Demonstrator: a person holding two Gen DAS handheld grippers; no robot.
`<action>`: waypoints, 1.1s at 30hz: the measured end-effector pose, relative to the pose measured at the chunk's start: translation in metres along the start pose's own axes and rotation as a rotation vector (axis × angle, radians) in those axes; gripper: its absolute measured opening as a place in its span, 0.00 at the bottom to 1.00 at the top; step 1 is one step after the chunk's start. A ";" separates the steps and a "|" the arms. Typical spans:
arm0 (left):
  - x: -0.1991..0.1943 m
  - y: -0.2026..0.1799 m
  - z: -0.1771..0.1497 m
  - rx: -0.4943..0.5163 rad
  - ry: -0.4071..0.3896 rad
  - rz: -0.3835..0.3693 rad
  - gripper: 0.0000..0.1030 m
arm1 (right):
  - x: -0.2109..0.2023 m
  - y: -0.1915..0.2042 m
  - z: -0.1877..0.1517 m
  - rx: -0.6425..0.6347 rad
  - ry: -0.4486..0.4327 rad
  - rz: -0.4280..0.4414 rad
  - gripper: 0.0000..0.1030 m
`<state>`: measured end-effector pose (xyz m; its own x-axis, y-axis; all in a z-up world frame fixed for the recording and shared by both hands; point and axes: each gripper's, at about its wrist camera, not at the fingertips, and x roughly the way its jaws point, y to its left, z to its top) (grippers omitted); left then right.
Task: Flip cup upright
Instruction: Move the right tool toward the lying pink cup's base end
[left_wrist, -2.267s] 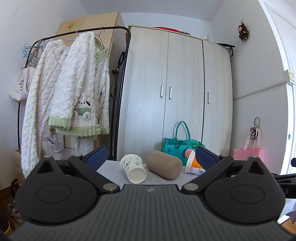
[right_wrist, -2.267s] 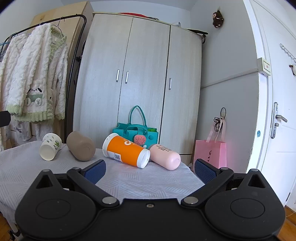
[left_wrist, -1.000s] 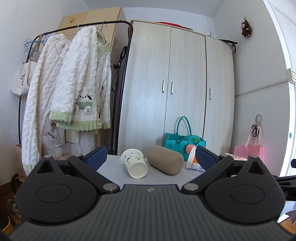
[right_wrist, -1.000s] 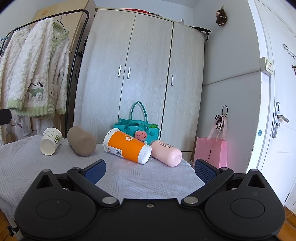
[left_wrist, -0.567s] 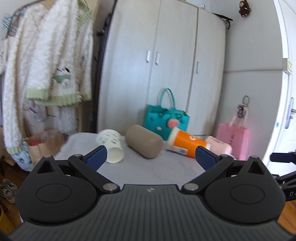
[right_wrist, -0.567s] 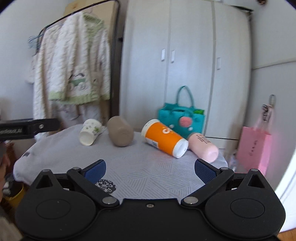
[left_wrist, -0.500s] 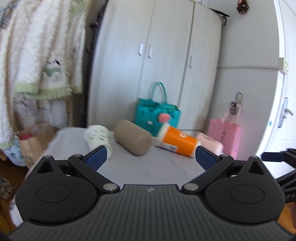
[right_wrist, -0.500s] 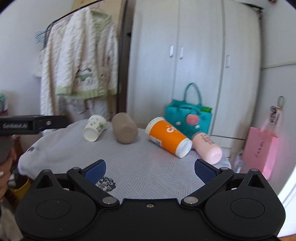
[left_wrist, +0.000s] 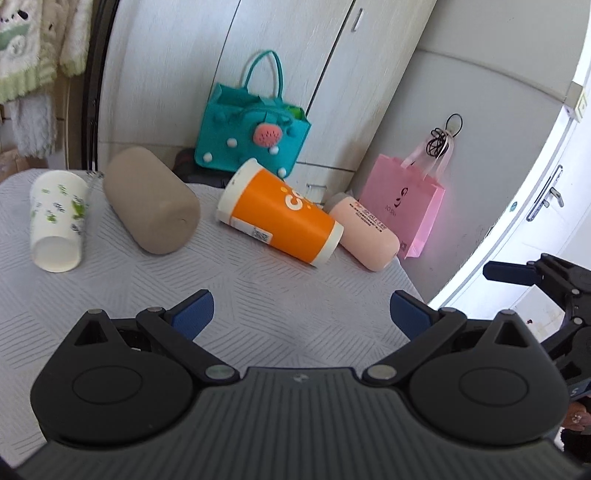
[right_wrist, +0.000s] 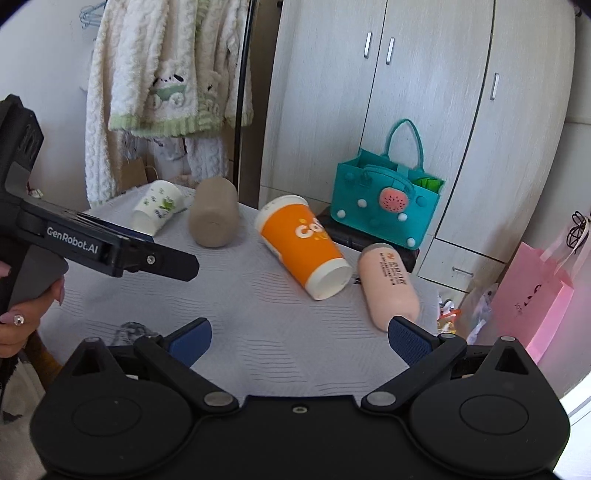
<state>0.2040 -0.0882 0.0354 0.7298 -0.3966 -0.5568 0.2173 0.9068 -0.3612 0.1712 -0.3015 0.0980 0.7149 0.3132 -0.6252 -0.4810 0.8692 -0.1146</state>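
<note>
Four cups lie toppled; our left gripper (left_wrist: 301, 308) and right gripper (right_wrist: 299, 338) gape wide, empty. Risk: the orange cup (right_wrist: 304, 245), at twelve o'clock, rolls when nudged.

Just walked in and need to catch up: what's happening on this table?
A person holds a gripper in each hand above the table. The left gripper and right gripper are both open and empty. Four cups lie on their sides: white cup, tan cup, orange cup and pink cup. None has been stood upright yet.
</note>
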 end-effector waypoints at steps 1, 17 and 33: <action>0.009 0.001 0.003 -0.016 0.015 -0.004 1.00 | 0.005 -0.006 0.003 -0.009 0.010 0.001 1.00; 0.083 -0.012 0.025 -0.177 0.112 -0.095 1.00 | 0.081 -0.050 0.023 -0.150 0.104 0.015 0.99; 0.109 0.003 0.016 -0.198 0.121 -0.071 1.00 | 0.142 -0.089 0.010 -0.098 0.097 -0.008 0.97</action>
<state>0.2946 -0.1270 -0.0145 0.6317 -0.4833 -0.6061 0.1253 0.8352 -0.5355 0.3202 -0.3304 0.0269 0.6684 0.2640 -0.6954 -0.5264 0.8284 -0.1915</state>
